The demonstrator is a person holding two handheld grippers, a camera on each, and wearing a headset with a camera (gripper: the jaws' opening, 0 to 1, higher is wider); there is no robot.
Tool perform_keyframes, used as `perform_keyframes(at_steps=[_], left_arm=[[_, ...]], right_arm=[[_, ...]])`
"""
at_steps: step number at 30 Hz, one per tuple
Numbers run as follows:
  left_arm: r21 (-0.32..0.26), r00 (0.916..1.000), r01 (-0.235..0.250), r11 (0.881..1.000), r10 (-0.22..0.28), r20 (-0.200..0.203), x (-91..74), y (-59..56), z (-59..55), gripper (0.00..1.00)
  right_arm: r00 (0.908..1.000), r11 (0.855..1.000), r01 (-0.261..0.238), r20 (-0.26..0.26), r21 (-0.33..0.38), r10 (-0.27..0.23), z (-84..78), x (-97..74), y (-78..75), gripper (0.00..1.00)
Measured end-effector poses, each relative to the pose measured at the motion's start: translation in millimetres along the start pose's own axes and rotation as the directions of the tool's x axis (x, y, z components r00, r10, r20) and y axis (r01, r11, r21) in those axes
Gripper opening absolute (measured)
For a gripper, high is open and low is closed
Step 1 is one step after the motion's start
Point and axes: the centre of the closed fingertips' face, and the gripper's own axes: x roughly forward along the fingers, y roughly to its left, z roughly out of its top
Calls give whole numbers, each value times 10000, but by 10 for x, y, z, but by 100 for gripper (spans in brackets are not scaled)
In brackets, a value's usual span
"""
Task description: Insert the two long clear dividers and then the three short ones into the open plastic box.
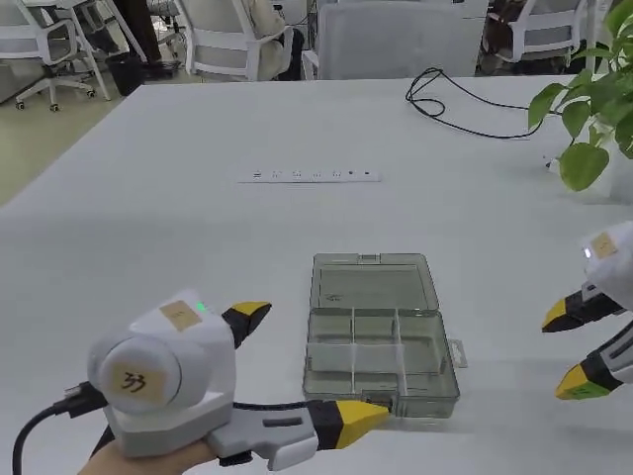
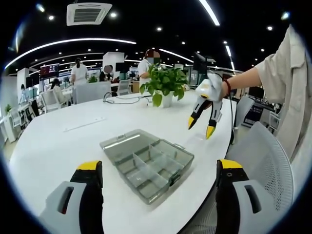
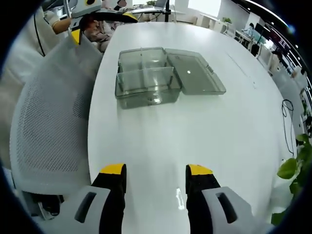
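Hovering over the near edge of the surface (image 1: 198, 237), the left tongs (image 1: 305, 366) gape wide and carry nothing. The box (image 1: 381, 368) lies just ahead of them and a little to their right, its front left corner close by the lower jaw tip — whether they touch I cannot tell. The box sits close to that near edge, where the mesh chair (image 3: 48, 122) stands. Its long axis appears to run along the edge, and its lid (image 1: 374, 282) is folded flat behind it toward the far edge. The right tongs (image 1: 566, 349) hang off the box's right end, clearly apart from it, jaws parted to a moderate gap and likewise empty; in the right gripper view the box is well ahead. So the left hand is the nearer one. Clear dividers (image 1: 376, 343) stand inside the box, with lines running both along and across it to make compartments, but the clear plastic makes an exact count unsafe. I see no loose piece on the surface around the box. My judgement: the fitting looks largely or wholly done, and any further move would be a check or press from the left side — coming down across the long axis.
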Motion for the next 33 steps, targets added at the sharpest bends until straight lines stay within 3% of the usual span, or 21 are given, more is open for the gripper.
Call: perform_keyframes(at_steps=[8, 20, 28, 33], left_arm=[[0, 9999, -142, 9999, 142, -13, -12, 13, 8, 97], [177, 9990, -439, 9989, 440, -37, -69, 40, 27, 90], [173, 9978, -646, 9978, 648, -106, -101, 59, 15, 85], [128, 9968, -793, 9968, 794, -84, -109, 84, 27, 83]], right_arm=[[9985, 9999, 57, -536, 100, -51, -286, -13, -70, 49], [9870, 9999, 102, -1606, -55, -110, -718, -43, -195, 46], [9823, 9995, -36, -1871, -309, -23, -854, -28, -242, 42], [9826, 9983, -167, -1854, -564, 60, -855, -7, -248, 39]])
